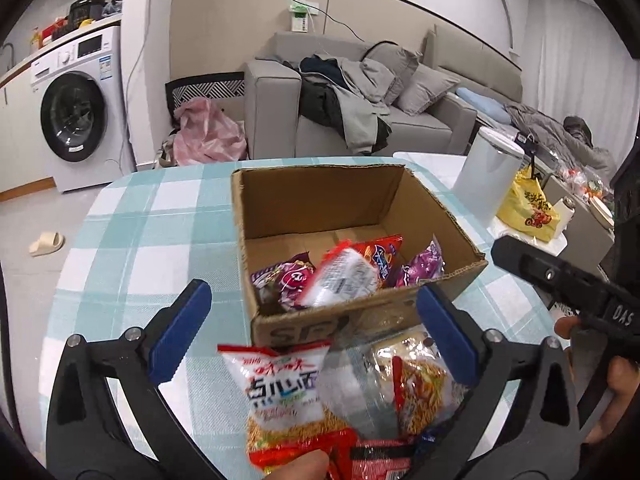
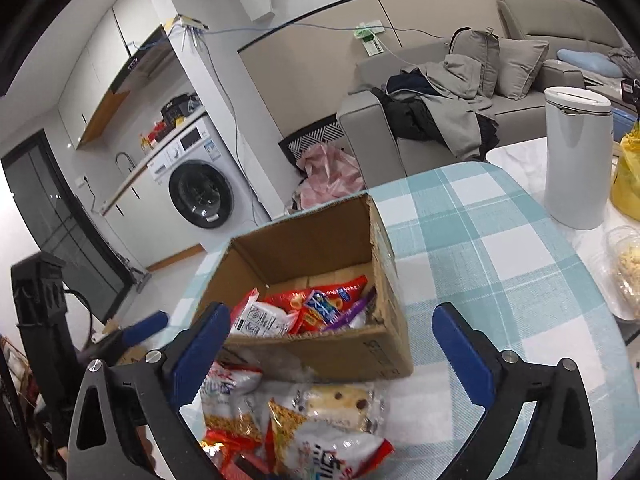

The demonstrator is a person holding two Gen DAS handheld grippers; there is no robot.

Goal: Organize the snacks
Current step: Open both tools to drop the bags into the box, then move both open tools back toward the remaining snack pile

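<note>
An open cardboard box (image 1: 316,196) stands on the checked tablecloth and holds several snack packets (image 1: 340,272); it also shows in the right wrist view (image 2: 304,248). A pile of snack packets (image 1: 304,392) lies on the cloth in front of the box and shows in the right wrist view (image 2: 296,424) too. My left gripper (image 1: 316,332) is open, its blue fingers spread either side of the pile, above it. My right gripper (image 2: 332,348) is open over the same pile, empty. The right gripper's black body (image 1: 568,280) shows at the right of the left wrist view.
A white canister (image 2: 576,156) stands on the table at the far right, beside a yellow bag (image 1: 528,208) and a clear plastic tub (image 2: 624,272). A grey sofa (image 1: 360,92) with clothes and a washing machine (image 1: 76,112) lie beyond the table's far edge.
</note>
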